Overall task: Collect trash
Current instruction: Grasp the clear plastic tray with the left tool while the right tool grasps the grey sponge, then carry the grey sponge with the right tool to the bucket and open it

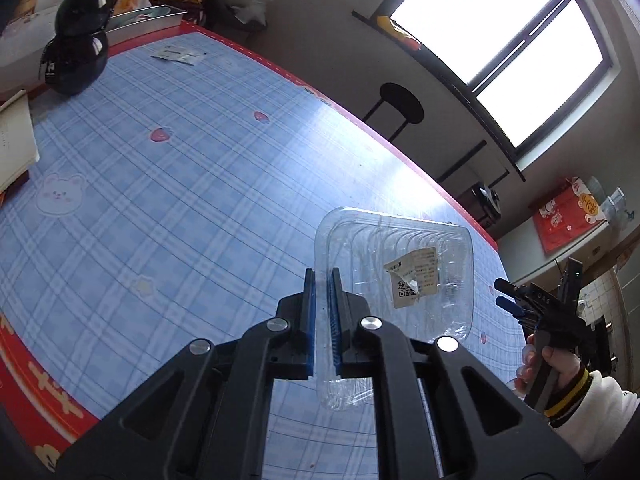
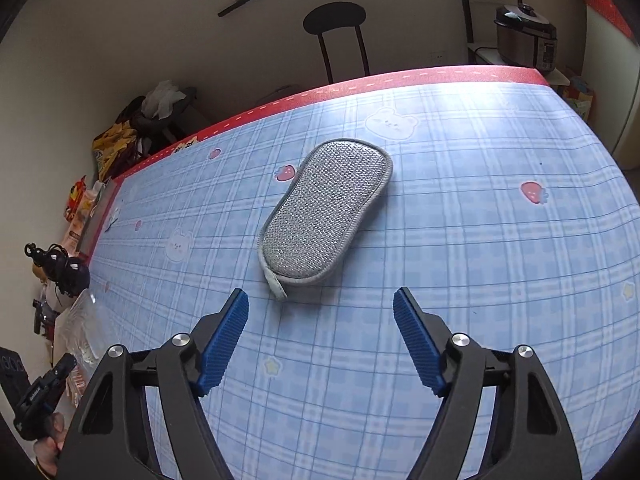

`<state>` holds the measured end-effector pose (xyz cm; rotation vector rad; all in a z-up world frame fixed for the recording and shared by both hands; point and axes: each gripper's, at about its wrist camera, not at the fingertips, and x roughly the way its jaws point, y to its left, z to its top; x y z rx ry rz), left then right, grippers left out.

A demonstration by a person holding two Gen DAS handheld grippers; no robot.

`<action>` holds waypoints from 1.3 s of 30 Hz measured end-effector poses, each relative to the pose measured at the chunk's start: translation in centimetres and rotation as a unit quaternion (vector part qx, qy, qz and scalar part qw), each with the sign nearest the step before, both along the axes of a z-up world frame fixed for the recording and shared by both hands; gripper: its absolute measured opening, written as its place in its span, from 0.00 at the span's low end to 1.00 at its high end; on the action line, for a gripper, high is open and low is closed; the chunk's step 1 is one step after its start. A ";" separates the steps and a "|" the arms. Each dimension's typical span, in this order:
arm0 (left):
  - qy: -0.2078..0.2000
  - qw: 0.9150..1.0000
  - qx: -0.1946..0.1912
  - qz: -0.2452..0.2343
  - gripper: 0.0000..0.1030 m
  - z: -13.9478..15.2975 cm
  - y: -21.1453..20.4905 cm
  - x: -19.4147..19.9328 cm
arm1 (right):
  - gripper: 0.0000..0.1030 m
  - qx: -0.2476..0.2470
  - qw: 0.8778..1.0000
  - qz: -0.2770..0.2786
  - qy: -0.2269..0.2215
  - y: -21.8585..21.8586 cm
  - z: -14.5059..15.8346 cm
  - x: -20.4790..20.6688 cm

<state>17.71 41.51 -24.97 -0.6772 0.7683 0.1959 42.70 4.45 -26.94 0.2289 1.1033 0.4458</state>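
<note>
My left gripper point(image 1: 322, 276) is shut on the rim of a clear plastic container point(image 1: 404, 280) with a torn paper label, held above the blue checked tablecloth point(image 1: 180, 168). The container also shows faintly at the left edge of the right wrist view point(image 2: 82, 332). My right gripper point(image 2: 320, 300) is open and empty, just above the table, with a grey mesh scrubbing sponge point(image 2: 328, 212) lying a little beyond its fingertips. The right gripper also shows in the left wrist view point(image 1: 508, 296), off the table's right edge.
A black gourd-shaped bottle point(image 1: 78, 32), a metal tray point(image 1: 148, 20) and small paper packets point(image 1: 178, 54) stand at the table's far end. A notebook point(image 1: 16, 136) lies at the left. A black stool point(image 2: 336, 36) and a rice cooker point(image 2: 526, 36) stand beyond the red table edge.
</note>
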 end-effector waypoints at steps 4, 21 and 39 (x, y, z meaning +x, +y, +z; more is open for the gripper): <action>0.004 0.999 0.004 0.037 0.10 0.1 3.3 -1.9 | 0.64 0.003 0.999 -0.020 0.026 2.7 -2.2 2.9; 0.004 0.998 0.002 0.070 0.10 0.0 4.6 -2.9 | 0.14 0.066 0.993 -0.095 0.027 3.4 -2.2 4.3; -0.036 0.998 0.043 -0.014 0.10 6.2 -3.7 0.1 | 0.11 0.125 0.980 -0.104 -0.118 -10.8 8.8 -5.8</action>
